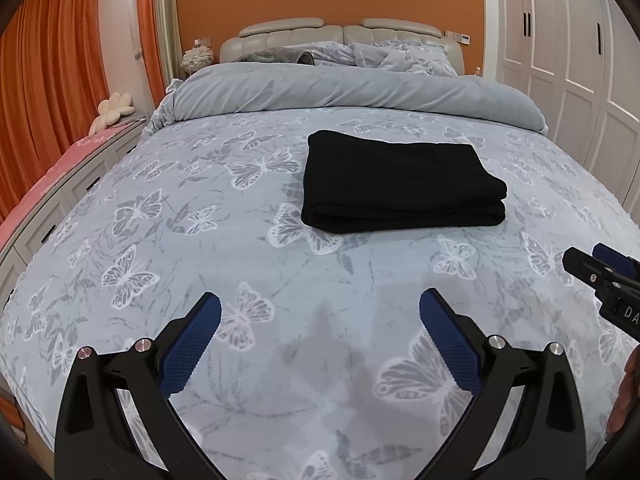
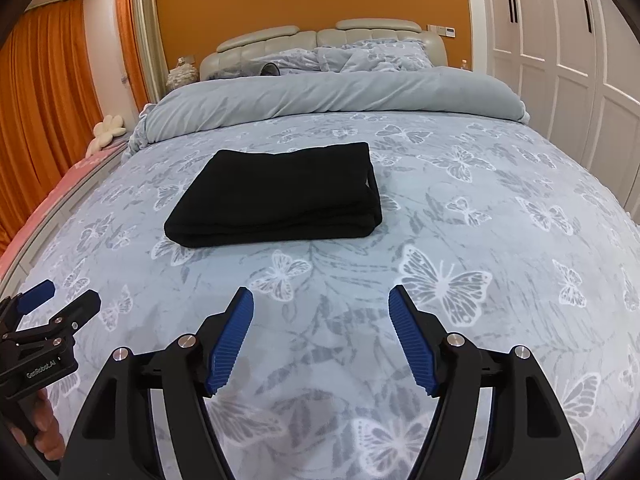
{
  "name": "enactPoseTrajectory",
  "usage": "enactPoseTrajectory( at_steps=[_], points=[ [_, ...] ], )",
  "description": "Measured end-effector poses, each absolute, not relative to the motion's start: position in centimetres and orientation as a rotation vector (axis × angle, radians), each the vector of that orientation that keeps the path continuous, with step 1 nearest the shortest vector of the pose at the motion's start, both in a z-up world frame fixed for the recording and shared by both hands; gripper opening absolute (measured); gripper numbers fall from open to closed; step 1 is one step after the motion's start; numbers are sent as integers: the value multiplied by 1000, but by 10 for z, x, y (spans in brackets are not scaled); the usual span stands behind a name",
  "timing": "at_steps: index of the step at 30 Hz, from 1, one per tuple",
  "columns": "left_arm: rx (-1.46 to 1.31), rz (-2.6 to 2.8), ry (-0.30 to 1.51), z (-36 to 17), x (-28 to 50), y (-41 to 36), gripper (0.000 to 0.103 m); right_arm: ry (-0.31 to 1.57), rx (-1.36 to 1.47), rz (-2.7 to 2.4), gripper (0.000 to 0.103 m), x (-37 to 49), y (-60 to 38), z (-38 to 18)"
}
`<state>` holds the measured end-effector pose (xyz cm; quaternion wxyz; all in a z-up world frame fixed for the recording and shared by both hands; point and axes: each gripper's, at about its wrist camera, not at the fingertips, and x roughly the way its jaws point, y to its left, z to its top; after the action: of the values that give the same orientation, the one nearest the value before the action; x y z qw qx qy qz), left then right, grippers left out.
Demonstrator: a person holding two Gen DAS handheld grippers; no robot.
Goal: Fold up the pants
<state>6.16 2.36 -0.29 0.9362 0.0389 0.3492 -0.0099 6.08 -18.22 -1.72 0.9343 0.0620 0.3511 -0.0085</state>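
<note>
The bed (image 1: 168, 216) took up pretty much the whole view, covered in a pale blue bedspread with white butterflies, and a plain grey-blue duvet (image 1: 340, 92) was bunched across it up near the padded headboard (image 1: 340, 34). Orange curtains (image 1: 52, 60) hung off to the left and white wardrobe doors (image 1: 560, 48) ran down the right side.

The black pants (image 1: 400, 184) sat in the middle of the bed, already folded into a neat flat rectangle with stacked layers showing along the near edge, nothing touching them.

The left tongs (image 1: 320, 320) hung over the near part of the bedspread, spread wide with nothing between the blue pads, well short of the pants. The right tongs (image 2: 321, 312) were just beside them, also spread apart and empty, only butterfly fabric in the gap.
</note>
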Motion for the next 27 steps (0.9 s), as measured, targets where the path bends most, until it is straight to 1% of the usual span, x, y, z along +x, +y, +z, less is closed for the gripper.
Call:
enactPoseTrajectory(
  at_steps=[27],
  points=[
    [103,-25,718,-8,61,18,98,724,119,-14,70,60,-184,-23]
  ],
)
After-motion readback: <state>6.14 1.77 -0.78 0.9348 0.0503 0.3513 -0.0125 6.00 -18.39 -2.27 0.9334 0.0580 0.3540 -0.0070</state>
